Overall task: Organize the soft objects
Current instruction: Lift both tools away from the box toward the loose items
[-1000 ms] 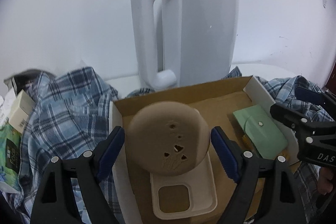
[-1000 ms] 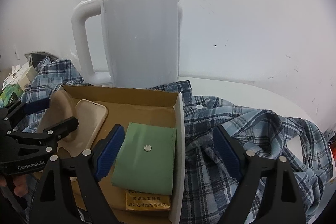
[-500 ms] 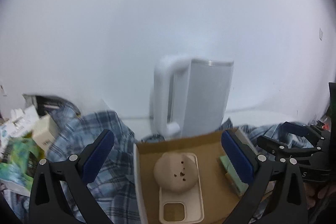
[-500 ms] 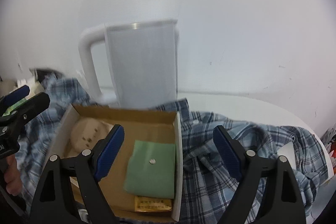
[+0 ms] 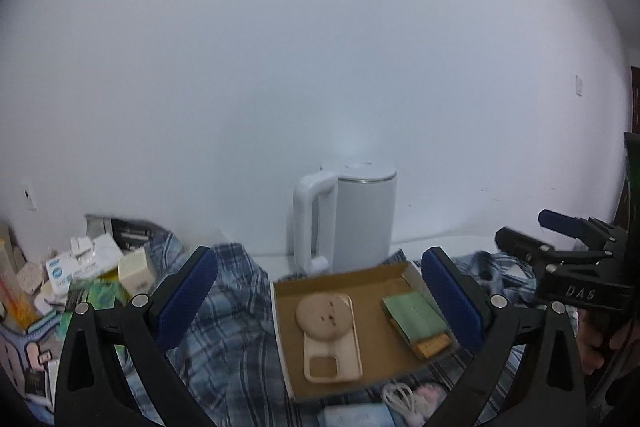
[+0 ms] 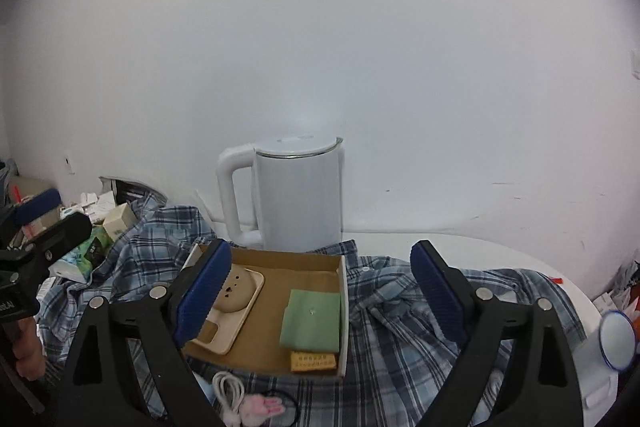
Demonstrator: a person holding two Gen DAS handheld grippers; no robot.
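The tan pad point(image 5: 322, 315) sits on a phone case point(image 5: 332, 343) in the left half of the box point(image 6: 320, 259), with a green pouch point(image 6: 312, 319) on the right side. The box rests on a plaid shirt point(image 6: 400, 307), kettle point(image 6: 296, 195) right behind it. Both the left gripper point(image 5: 320, 299) and right gripper point(image 6: 320, 287) hang above the box, jaws wide apart, holding nothing.
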